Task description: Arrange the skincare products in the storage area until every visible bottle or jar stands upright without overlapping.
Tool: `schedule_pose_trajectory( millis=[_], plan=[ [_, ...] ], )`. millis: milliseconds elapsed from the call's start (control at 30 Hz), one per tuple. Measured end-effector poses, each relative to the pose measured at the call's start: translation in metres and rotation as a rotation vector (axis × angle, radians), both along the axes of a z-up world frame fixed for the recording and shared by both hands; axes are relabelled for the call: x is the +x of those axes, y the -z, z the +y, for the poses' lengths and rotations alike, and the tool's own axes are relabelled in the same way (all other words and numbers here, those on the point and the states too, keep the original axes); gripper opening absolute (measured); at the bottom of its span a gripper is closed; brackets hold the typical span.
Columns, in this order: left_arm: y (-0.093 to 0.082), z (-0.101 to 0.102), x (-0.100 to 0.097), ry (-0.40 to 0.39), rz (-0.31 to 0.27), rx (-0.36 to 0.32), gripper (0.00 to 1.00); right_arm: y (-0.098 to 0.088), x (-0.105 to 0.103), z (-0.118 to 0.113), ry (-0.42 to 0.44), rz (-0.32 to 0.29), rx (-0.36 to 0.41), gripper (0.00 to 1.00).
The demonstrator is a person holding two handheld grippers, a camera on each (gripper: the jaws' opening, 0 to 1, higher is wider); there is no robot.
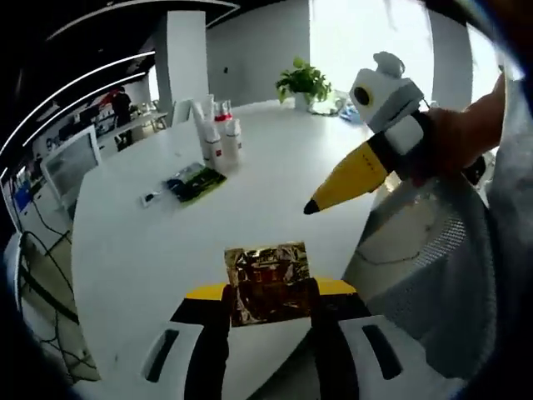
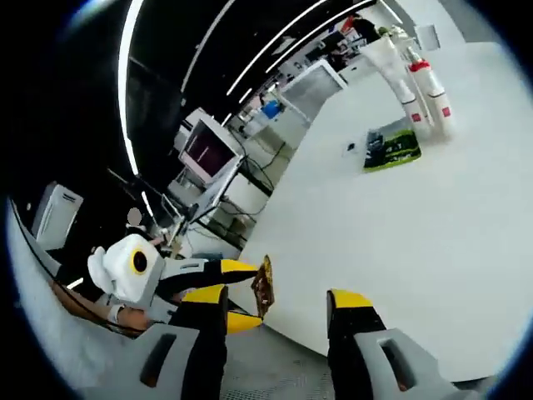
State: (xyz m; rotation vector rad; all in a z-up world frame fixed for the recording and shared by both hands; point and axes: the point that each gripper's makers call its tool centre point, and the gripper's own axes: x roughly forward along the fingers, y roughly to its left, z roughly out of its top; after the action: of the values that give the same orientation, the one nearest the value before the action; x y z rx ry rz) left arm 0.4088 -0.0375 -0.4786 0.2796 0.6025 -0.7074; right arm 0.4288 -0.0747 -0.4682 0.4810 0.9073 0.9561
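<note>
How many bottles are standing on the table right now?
3, clustered at the far side of the table: a white tube, a red-capped spray bottle and a white bottle. More may be hidden behind.

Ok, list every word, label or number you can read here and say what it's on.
None can be read.
gold packet held in the left tool: dark reddish print, too blurred.
white bottles on the table: red marks, too small.
green packet: print illegible.
monitor in the right gripper view: no legible text.
</note>
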Motion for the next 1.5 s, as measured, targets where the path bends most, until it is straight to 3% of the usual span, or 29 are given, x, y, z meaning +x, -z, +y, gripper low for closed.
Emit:
schedule_pose_trajectory(
  millis=[100, 300, 400, 567, 767, 833, 1033, 1133, 1233, 1333, 1500],
  plan=[
    [0.000, -0.009, -0.007, 0.067, -0.020, 0.023, 0.36, -0.001, -0.009, 0.009, -0.015, 0.099, 0.071, 0.40],
    [-0.002, -0.017, -0.012, 0.119, -0.043, 0.034, 0.36, 0.013, -0.029, 0.015, -0.121, 0.161, 0.034, 0.26],
    [-0.006, -0.021, -0.012, 0.137, -0.059, 0.016, 0.36, 0.018, -0.033, 0.016, -0.149, 0.142, 0.000, 0.18],
    [-0.006, -0.029, -0.020, 0.195, -0.074, 0.041, 0.36, 0.021, -0.040, 0.019, -0.193, 0.151, -0.002, 0.00],
    [-0.005, -0.029, -0.018, 0.200, -0.062, 0.021, 0.37, 0.019, -0.042, 0.018, -0.202, 0.177, 0.014, 0.00],
    [-0.005, -0.030, -0.020, 0.191, -0.023, -0.025, 0.37, 0.017, -0.044, 0.017, -0.220, 0.184, 0.031, 0.00],
    [-0.022, -0.022, -0.011, 0.087, 0.080, -0.254, 0.40, 0.004, -0.039, 0.013, -0.210, 0.174, 0.106, 0.00],
    [-0.027, -0.018, -0.007, 0.044, 0.138, -0.361, 0.43, -0.006, -0.034, 0.010, -0.192, 0.195, 0.176, 0.00],
    [-0.034, -0.016, -0.005, 0.016, 0.207, -0.489, 0.39, -0.017, -0.031, 0.009, -0.187, 0.194, 0.243, 0.00],
    [-0.041, -0.015, -0.007, 0.010, 0.268, -0.595, 0.33, -0.021, -0.033, 0.008, -0.205, 0.189, 0.263, 0.00],
    [-0.053, -0.011, -0.004, -0.018, 0.311, -0.729, 0.25, -0.032, -0.047, 0.015, -0.283, 0.188, 0.307, 0.00]
  ],
)
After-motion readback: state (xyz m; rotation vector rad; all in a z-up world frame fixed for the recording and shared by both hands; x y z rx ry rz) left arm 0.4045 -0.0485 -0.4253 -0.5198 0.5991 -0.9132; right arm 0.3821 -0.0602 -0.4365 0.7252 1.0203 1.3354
